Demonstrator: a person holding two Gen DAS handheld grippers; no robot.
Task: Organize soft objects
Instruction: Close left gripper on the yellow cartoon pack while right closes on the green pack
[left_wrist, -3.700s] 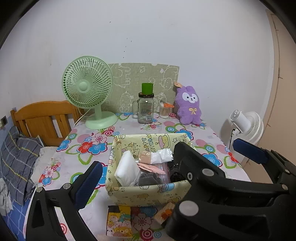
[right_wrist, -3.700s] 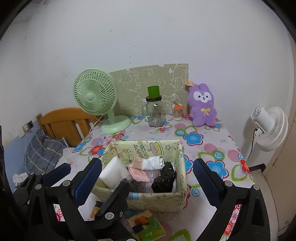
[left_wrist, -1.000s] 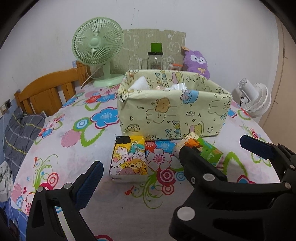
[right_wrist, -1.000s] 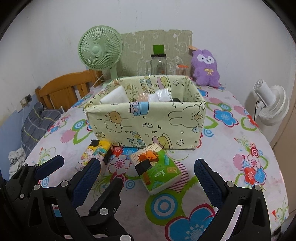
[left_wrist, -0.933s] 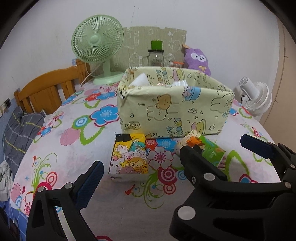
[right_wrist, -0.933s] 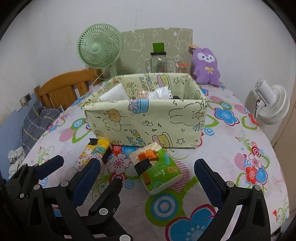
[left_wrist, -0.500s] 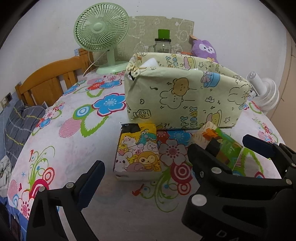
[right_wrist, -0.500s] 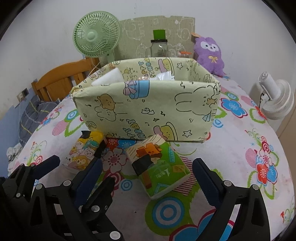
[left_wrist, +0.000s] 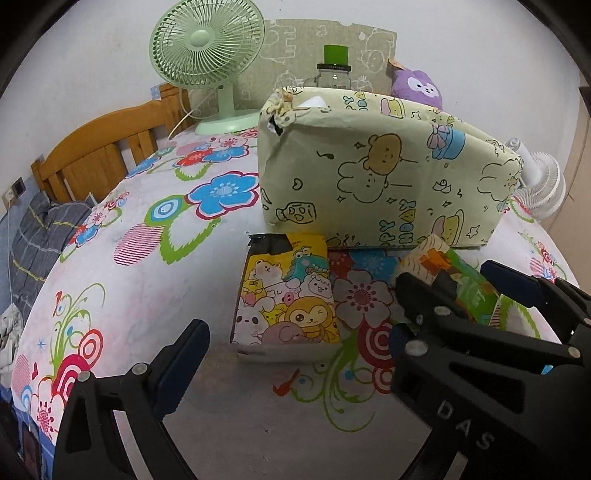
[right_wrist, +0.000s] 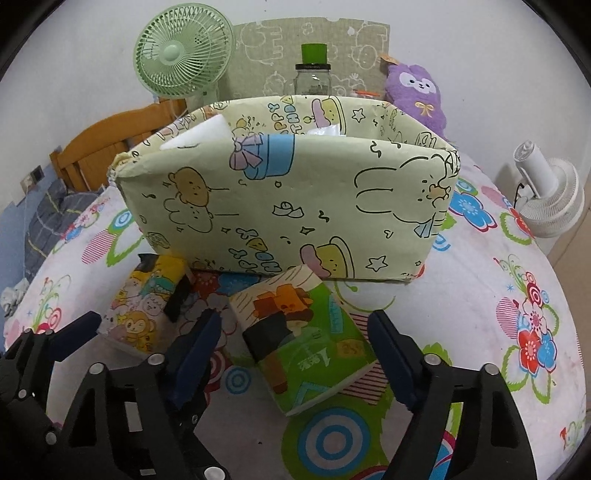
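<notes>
Two soft tissue packs lie on the flowered tablecloth in front of a pale green cartoon-print box (right_wrist: 295, 206). My left gripper (left_wrist: 291, 347) stands open and wide, its fingers straddling the yellow cartoon-animal pack (left_wrist: 288, 295) without touching it. Its right finger is mostly hidden behind the right gripper. My right gripper (right_wrist: 293, 347) has the green pack (right_wrist: 314, 354) between its fingers. Its jaws are closing, with a small gap still showing at the left pad (right_wrist: 199, 339). White soft items (right_wrist: 199, 134) poke out of the box.
Behind the box stand a green desk fan (right_wrist: 183, 55), a glass jar (right_wrist: 312, 79) and a purple plush (right_wrist: 417, 92). A white fan (right_wrist: 546, 195) sits off the table's right side. A wooden chair (left_wrist: 99, 155) stands at the left edge.
Both grippers have sunk from above the box and moved in toward the two packs in front of it. The right jaws have narrowed around the green pack.
</notes>
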